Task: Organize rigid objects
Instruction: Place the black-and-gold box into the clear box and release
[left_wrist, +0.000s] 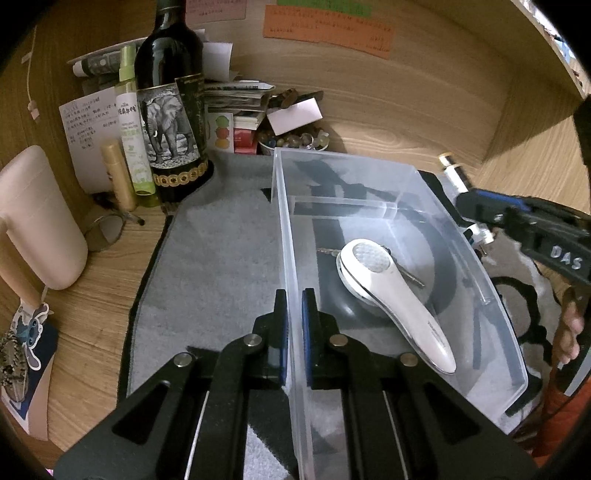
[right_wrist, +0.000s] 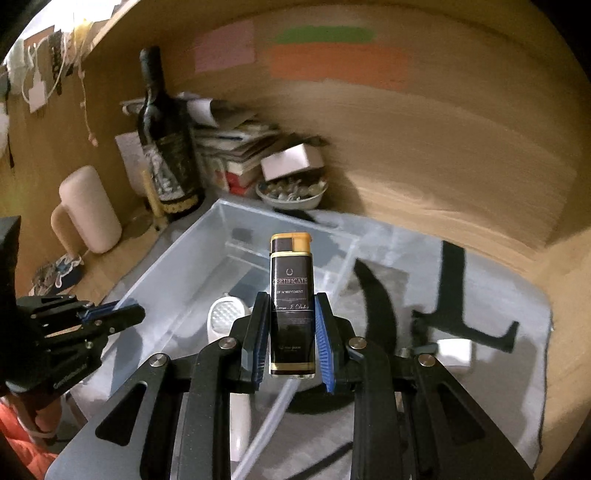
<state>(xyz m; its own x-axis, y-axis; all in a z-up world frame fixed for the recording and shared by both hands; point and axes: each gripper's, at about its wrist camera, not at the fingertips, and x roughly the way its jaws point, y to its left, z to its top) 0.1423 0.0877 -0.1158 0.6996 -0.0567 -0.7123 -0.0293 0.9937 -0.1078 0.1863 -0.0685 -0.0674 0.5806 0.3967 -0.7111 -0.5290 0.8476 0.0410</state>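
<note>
Right wrist view: the right gripper (right_wrist: 289, 338) pinches a dark lighter (right_wrist: 291, 302) upright between its fingers, above the near rim of the clear bin (right_wrist: 177, 258). The left gripper (left_wrist: 294, 332) clamps the bin's side wall, fingers pressed on it. Risks: the smooth lighter could slip or tip from the pads, or strike the rim and land outside on the grey mat (left_wrist: 221, 240).
</note>
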